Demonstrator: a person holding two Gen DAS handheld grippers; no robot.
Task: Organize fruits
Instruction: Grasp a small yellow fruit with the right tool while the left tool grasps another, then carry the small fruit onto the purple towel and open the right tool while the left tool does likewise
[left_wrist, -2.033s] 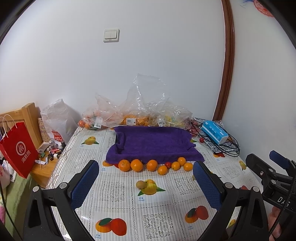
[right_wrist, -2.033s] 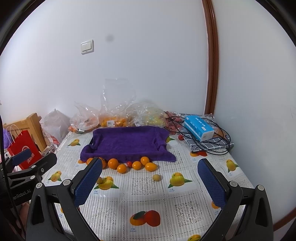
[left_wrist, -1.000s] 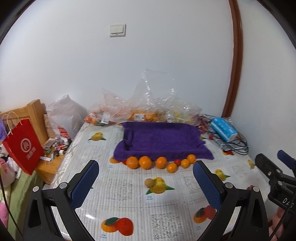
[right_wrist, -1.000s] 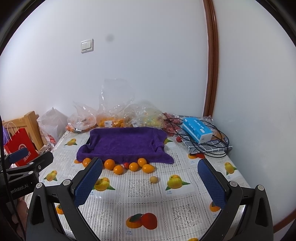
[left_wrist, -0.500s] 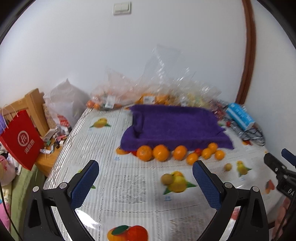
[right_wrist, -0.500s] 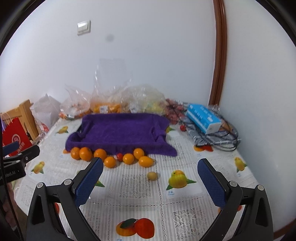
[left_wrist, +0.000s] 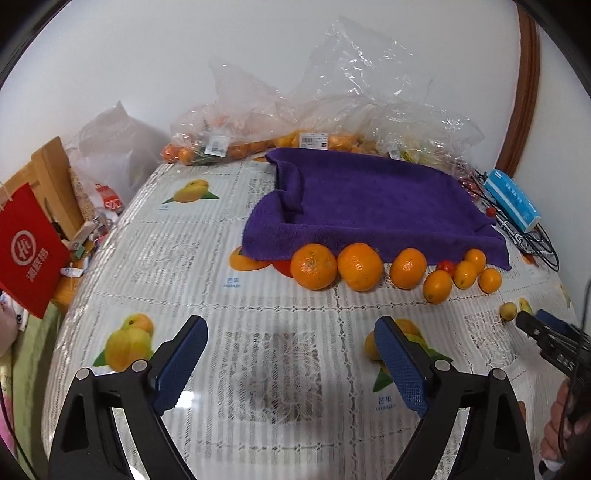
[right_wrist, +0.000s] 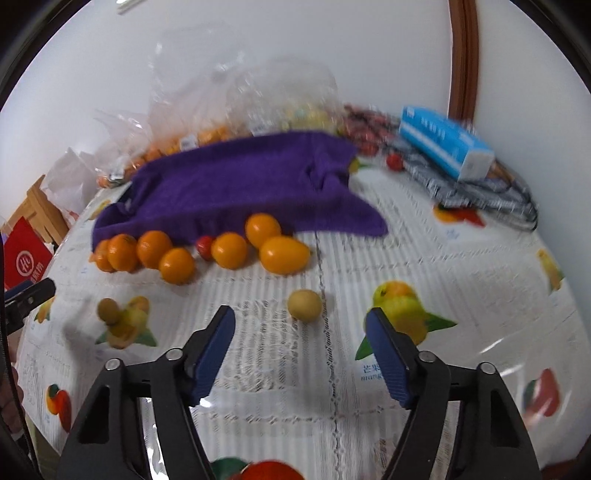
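You are in the approach: your right tool (right_wrist: 300, 330), jaws just narrowing and empty, faces the small yellow fruit (right_wrist: 304, 305) just ahead. Your left tool (left_wrist: 290, 349) hangs spread, empty. Next, straddle that fruit.

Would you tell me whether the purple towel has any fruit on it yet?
Empty: the purple towel is bare, and the oranges lie on the tablecloth along its front edge.

A red paper bag (left_wrist: 26, 245) hangs at the left edge beside a wooden rack (left_wrist: 51, 181). A blue box (right_wrist: 445, 146) lies on a dark tangle of cables (right_wrist: 487, 195) at the surface's right rear corner. A white plastic sack (left_wrist: 114, 147) leans against the wall.
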